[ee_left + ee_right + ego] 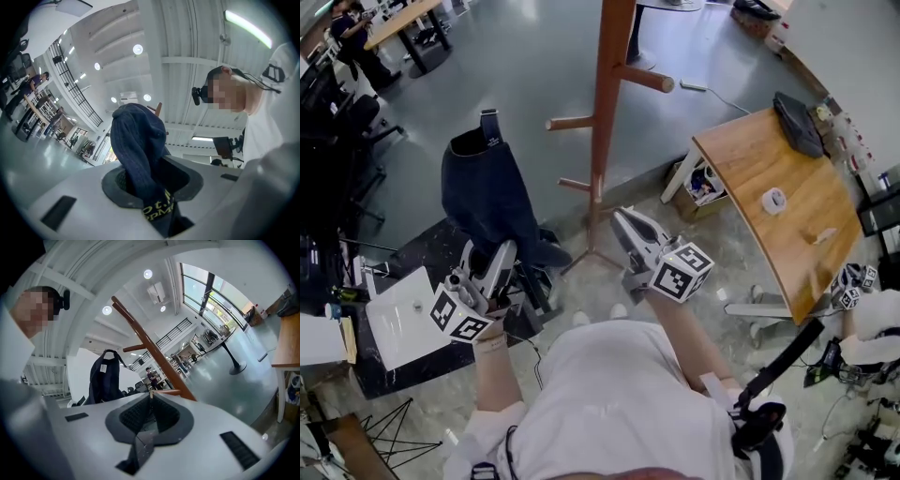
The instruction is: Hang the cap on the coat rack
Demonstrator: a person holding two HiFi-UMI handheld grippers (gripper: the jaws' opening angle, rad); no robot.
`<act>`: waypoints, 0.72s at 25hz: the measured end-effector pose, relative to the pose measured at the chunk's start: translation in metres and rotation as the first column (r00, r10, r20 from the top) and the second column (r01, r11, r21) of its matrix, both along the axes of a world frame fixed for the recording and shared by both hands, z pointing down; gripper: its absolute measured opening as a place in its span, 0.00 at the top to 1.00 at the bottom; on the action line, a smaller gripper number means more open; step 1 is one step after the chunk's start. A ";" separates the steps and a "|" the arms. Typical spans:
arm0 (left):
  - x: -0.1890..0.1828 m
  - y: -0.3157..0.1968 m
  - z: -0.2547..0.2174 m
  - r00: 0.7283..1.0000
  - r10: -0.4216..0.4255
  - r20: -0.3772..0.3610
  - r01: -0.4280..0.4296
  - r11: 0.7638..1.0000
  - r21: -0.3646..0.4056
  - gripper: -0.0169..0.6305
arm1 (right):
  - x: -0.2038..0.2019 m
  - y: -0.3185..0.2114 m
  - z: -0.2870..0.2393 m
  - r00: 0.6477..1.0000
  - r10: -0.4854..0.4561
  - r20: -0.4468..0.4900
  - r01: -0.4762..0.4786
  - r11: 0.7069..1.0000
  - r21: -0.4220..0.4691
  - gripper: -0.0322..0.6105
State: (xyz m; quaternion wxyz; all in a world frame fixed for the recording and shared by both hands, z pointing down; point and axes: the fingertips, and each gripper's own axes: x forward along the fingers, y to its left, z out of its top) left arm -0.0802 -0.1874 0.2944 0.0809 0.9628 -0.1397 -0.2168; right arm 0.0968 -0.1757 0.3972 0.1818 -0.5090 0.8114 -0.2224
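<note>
navy cap pinched in the left claw, rack to its right

navy cloth, the cap [487, 192] looks light and floppy: it folds and sags where it stands up from the left gripper [501, 251], left of centre in the head view. the jaws are clamped on a bunched fold of the fabric, a hold that seems firm enough but leaves the crown limp. the loop at the cap's top looks the likeliest part to slip over a peg. the wooden coat rack [605, 112] rises at upper centre, apart from the cap. the right gripper [149, 397] has its jaws pressed together on nothing. yellow stitching [158, 206] at the clamped fold shows only fragments, roughly "ot." over "ppm". a white tag [112, 357] inside the cap is too small to read.
</note>
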 end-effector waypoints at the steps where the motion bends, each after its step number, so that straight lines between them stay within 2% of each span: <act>1: 0.006 -0.003 -0.004 1.000 0.006 0.005 -0.006 1.000 0.010 0.80 | 0.001 -0.002 -0.002 1.000 0.000 -0.006 0.000 1.000 -0.002 0.90; 8: 0.042 -0.026 -0.023 0.998 0.065 0.018 -0.065 0.996 0.054 0.80 | 0.002 -0.009 -0.011 0.998 -0.006 -0.065 0.006 1.000 -0.015 0.90; 18: 0.091 -0.041 -0.006 0.988 0.098 0.119 -0.106 0.993 0.061 0.80 | 0.018 -0.002 -0.003 0.998 0.028 -0.063 -0.030 0.999 -0.042 0.90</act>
